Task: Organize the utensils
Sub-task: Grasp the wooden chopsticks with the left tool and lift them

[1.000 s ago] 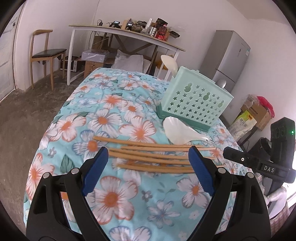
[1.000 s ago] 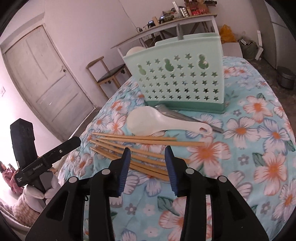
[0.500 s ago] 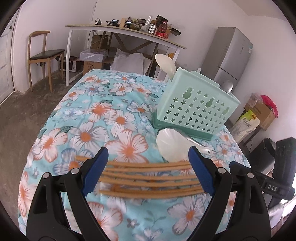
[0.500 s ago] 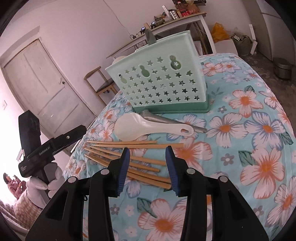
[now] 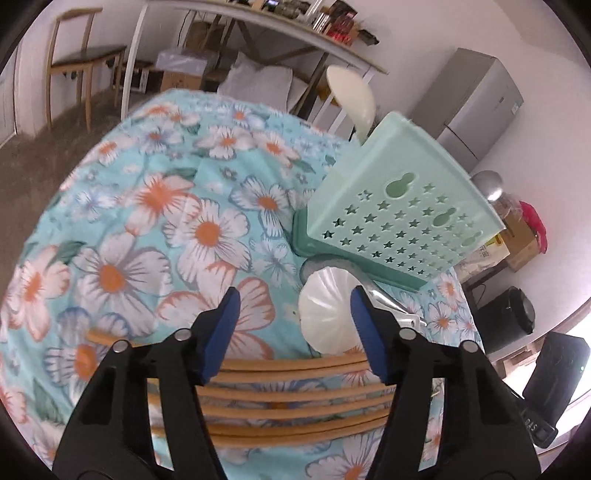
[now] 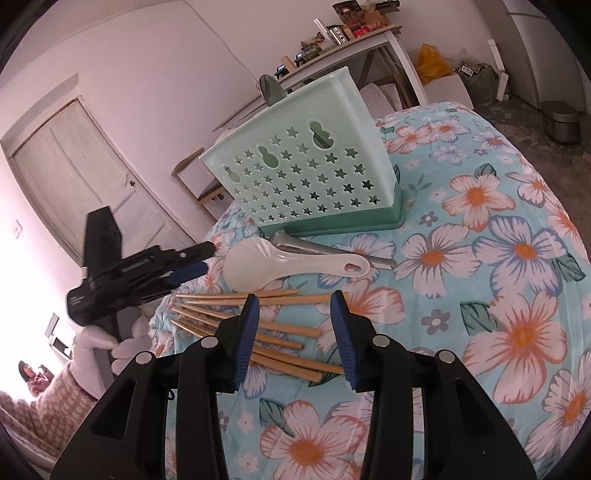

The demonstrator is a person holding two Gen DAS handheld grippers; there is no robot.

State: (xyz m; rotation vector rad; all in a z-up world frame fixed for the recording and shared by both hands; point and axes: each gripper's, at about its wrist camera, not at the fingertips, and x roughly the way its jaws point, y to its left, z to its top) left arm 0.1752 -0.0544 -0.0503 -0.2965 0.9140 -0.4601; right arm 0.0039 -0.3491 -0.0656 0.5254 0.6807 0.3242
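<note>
Several wooden chopsticks (image 5: 295, 398) lie side by side on the floral cloth, also in the right wrist view (image 6: 273, 332). A white rice spoon (image 6: 280, 264) and a metal utensil (image 6: 332, 251) lie between them and the mint green star-holed utensil holder (image 5: 399, 218), (image 6: 310, 184). A white spoon (image 5: 351, 96) and a metal one stand in the holder. My left gripper (image 5: 295, 332) is open above the chopsticks, jaws narrower than before. My right gripper (image 6: 293, 336) is open over the chopsticks' ends. Neither holds anything.
The table wears a blue floral cloth (image 5: 147, 221) with rounded edges. Behind are a white bench table (image 5: 258, 33) with clutter, a wooden chair (image 5: 81, 55), a grey fridge (image 5: 476, 103), boxes and a door (image 6: 85, 177).
My left gripper moved forward and down over the chopsticks and its jaws narrowed. My right gripper moved lower and nearer the chopsticks, and tilted. The chopsticks and spoons did not move.
</note>
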